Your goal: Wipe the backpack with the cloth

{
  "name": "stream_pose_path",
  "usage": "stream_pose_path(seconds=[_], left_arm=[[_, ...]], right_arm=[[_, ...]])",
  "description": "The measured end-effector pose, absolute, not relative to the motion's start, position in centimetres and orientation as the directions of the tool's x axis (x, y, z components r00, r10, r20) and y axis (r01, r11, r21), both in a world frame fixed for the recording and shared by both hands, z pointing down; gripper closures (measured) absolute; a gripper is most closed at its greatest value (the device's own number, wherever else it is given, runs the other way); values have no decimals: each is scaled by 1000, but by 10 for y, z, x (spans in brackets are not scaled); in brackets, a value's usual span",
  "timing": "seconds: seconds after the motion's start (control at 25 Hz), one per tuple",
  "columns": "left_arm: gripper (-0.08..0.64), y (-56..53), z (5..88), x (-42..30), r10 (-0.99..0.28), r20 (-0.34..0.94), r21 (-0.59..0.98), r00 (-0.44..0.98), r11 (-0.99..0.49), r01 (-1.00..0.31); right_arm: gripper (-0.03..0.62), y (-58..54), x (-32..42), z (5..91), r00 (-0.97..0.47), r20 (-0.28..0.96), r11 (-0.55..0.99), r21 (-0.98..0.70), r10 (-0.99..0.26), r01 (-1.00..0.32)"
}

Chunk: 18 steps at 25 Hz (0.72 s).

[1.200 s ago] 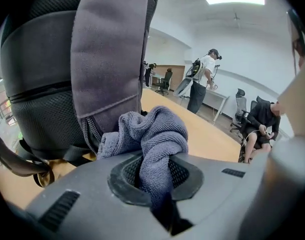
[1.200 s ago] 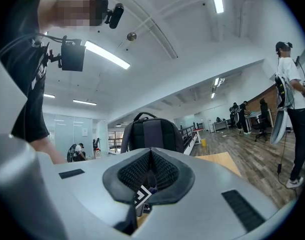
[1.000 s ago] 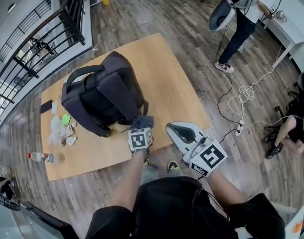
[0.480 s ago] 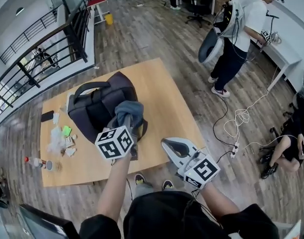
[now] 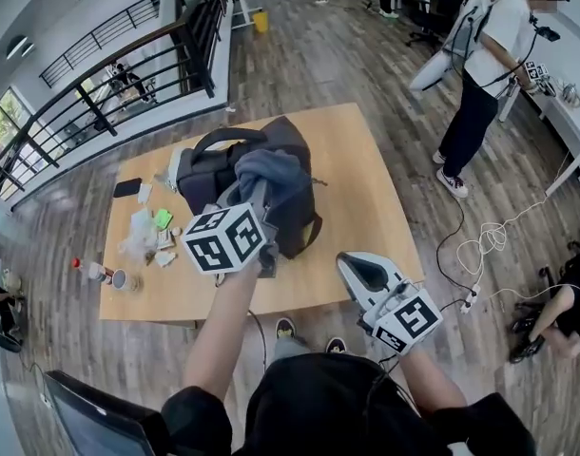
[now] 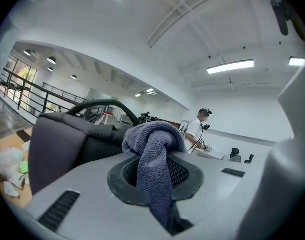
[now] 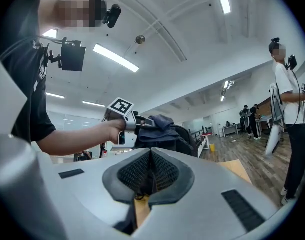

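Backpack [image 5: 206,177]: dark, on the wooden table [image 5: 366,188], handle arched on top. Grey-blue cloth [image 5: 274,174] clamped in left gripper [image 5: 255,194], bunched over the bag's upper side; contact unclear. Right gripper [image 5: 357,266] clenched on nothing, off the near table edge, well apart from the bag. Black-and-white square markers on both cubes. Left of the bag: phone [image 5: 126,188], crumpled wrappers [image 5: 143,237], green scrap [image 5: 163,219], bottle [image 5: 90,270], label too small to read. Standing person [image 5: 485,74] and floor cables [image 5: 480,245] off to the right.
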<state>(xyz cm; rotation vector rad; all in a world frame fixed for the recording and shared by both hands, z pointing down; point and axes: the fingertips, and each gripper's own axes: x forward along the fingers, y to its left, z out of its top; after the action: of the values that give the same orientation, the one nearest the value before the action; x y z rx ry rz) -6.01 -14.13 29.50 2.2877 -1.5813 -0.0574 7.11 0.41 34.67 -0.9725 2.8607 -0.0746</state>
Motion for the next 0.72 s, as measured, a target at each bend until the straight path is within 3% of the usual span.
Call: stream_pose_path(seconds=[0.4,0.72], left_arm=[[518,-112,268,-217,-980,164,223,110,-72,-972],[518,-102,328,-202,-975,199,67,101,-89,-994]], right_arm=[[581,3,38,352,-840,-78,841,-118,-537,-527],[581,0,15,360,-856,-46,855,-110,-514,-507]])
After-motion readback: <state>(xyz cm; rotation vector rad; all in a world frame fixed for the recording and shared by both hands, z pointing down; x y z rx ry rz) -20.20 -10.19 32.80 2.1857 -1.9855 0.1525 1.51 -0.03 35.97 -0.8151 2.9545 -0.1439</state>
